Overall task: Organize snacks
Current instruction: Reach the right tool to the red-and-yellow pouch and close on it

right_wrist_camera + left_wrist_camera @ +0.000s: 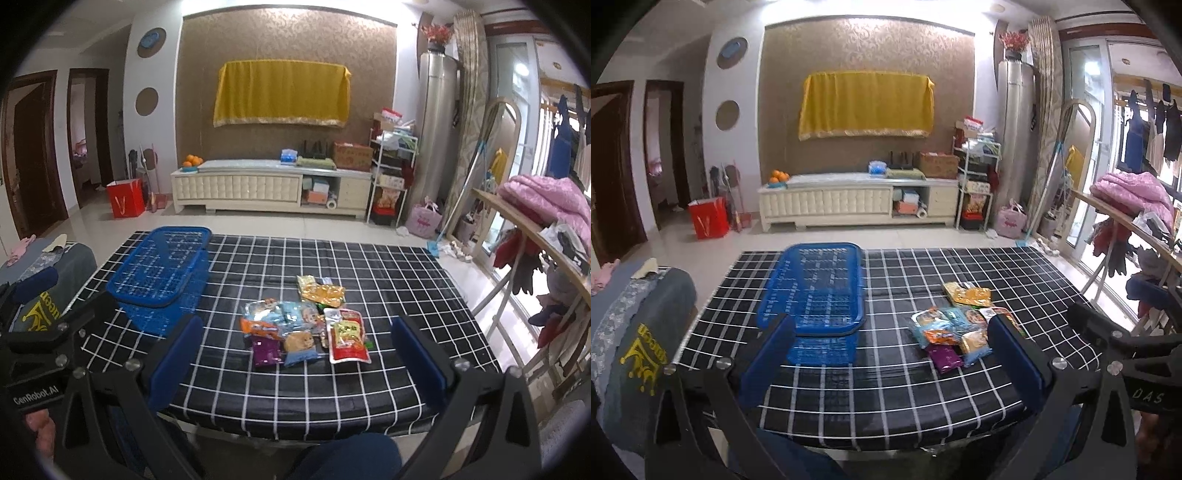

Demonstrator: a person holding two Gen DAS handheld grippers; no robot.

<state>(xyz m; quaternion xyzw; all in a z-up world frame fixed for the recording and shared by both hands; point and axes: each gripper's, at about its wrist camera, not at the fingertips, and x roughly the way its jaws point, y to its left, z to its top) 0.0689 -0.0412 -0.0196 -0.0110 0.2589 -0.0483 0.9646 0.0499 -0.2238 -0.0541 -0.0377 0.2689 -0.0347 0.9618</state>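
Note:
A blue mesh basket (pixel 816 291) stands empty on the left of a black checked table (pixel 905 398); it also shows in the right wrist view (pixel 162 273). A pile of snack packets (pixel 955 332) lies right of centre, with a red packet (pixel 347 339), a purple one (pixel 266 350) and a yellow one (pixel 320 290) set a little farther back. My left gripper (pixel 892 354) is open and empty over the table's near edge, in front of the basket. My right gripper (pixel 297 354) is open and empty, just short of the pile.
A grey cushioned seat (pixel 639 332) stands left of the table. A wooden rack with pink bedding (pixel 546 199) and hanging clothes stands on the right. A white TV cabinet (pixel 857 199) and a red bag (pixel 709 218) are across the floor.

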